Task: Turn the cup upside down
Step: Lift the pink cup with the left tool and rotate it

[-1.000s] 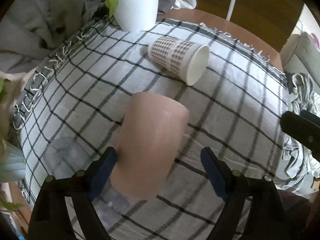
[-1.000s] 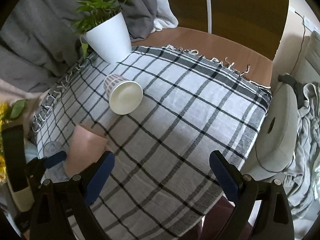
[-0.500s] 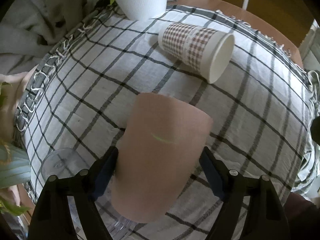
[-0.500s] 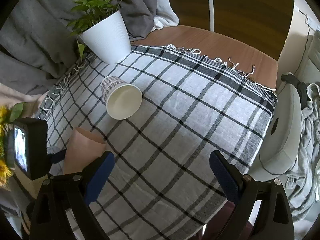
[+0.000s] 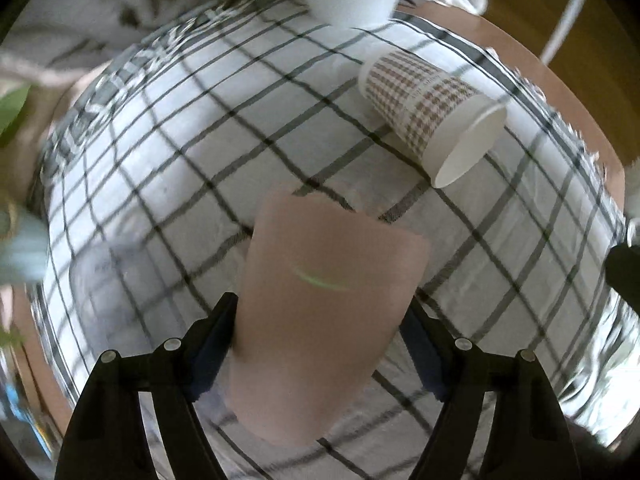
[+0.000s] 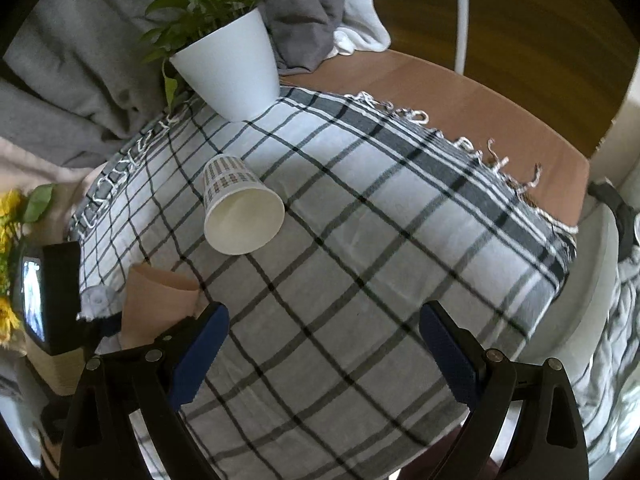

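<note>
A plain pink cup (image 5: 324,304) fills the middle of the left wrist view, tilted, its far end toward the cloth. My left gripper (image 5: 320,344) is shut on it, blue pads pressed to both sides. It also shows in the right wrist view (image 6: 156,300) at the lower left. A checked paper cup (image 5: 432,116) lies on its side on the plaid tablecloth (image 5: 180,160), mouth to the right; it also shows in the right wrist view (image 6: 236,204). My right gripper (image 6: 324,348) is open and empty above the cloth.
A white plant pot (image 6: 232,68) stands at the cloth's far left corner. A clear glass (image 5: 96,288) sits left of the pink cup. Bare wooden table (image 6: 460,96) lies beyond the cloth's fringe. Grey fabric (image 6: 72,80) is piled at the left.
My left gripper closed on the pink cup and lifted it, tilting it more upright. The right gripper stayed open and drifted slightly.
</note>
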The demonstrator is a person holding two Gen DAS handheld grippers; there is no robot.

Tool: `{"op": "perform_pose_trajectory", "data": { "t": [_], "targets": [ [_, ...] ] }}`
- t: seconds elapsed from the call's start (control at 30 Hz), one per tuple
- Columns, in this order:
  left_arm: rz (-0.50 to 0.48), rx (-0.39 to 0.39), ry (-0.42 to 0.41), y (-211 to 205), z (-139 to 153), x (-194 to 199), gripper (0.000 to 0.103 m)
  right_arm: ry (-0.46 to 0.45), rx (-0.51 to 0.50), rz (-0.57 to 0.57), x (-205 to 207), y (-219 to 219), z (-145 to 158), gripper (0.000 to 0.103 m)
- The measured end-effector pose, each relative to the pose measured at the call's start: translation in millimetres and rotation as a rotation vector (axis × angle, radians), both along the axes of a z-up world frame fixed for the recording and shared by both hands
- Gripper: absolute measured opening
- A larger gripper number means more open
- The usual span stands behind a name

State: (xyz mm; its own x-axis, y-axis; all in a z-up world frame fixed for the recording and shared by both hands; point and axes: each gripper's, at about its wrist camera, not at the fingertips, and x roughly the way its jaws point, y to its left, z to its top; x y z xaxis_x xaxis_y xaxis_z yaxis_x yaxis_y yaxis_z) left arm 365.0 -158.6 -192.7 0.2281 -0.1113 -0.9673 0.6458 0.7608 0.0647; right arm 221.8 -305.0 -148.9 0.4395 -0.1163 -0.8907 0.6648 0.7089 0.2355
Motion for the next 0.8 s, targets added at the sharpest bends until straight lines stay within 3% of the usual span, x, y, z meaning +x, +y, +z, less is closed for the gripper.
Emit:
{"op": "perform_pose_trajectory", "data": {
  "t": [0.17,0.37,0.53,0.8],
  "targets": [
    [0.161,-0.046,0.039,8,9,-12,0.078,-0.004,-0.009,0.062,4,-16,2,0.096],
    [0.318,-0.083,0.019,11,12,-28,0.077,0.002,-0.049,0.152,11,-33,3,0.096],
    [0.457,-0.17,0.056,24,14,-36,0.077,0.01,-0.052,0.207,13,-41,-1,0.096],
    [0.515,-0.169,0.084,23,26,-51,0.075,0.002,-0.035,0.281,14,-42,-2,0.096]
  ]
}}
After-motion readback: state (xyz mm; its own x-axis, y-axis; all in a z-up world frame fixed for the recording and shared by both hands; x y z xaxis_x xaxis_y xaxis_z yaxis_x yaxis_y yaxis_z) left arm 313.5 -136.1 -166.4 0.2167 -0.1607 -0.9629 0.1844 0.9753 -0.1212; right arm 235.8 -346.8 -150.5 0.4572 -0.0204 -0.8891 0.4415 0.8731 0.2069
